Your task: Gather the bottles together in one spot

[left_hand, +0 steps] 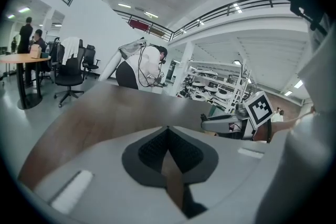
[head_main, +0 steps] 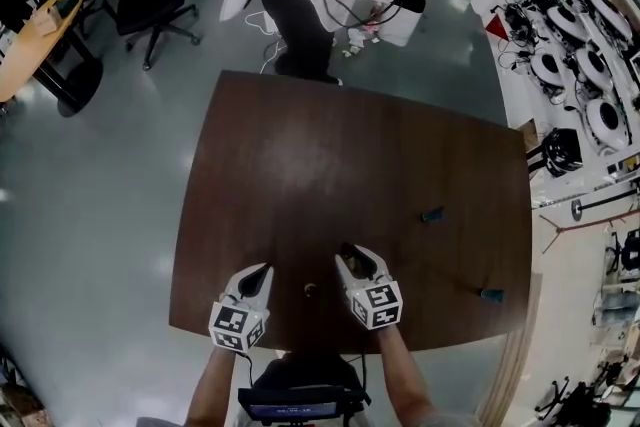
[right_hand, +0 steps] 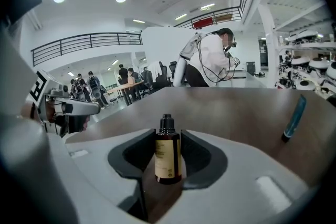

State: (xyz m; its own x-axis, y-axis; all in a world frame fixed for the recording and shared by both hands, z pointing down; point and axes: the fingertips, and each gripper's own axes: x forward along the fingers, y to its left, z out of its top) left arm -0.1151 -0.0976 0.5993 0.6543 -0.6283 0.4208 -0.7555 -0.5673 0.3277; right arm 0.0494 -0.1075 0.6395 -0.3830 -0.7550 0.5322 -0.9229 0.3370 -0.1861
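Here we see the right gripper (right_hand: 168, 134) closed partway on a small amber bottle (right_hand: 168, 157), with a dark pad pressed against each side of it. The bottle is upright between the jaws. It has brown glass, a black ribbed screw cap on a short neck, and a cream label with fine print that covers most of the body. We cannot tell whether its base touches the table (head_main: 300, 165).

In the head view the right gripper (head_main: 358, 258) is over the near edge of the dark brown table, right of the middle. The left gripper (head_main: 262, 272) is beside it on the left, well apart from it. The left gripper's jaw tips meet and hold nothing, and only a sliver of tabletop shows behind them in its own view (left_hand: 168, 127).

A teal bottle (head_main: 432, 214) lies on its side further off, to the right of the held one. A second teal bottle (head_main: 491, 294) lies near the table's right edge. The two are well apart from each other and from the grippers.

A small round thing (head_main: 310, 291) sits on the table between the two grippers. It is too small for us to identify.
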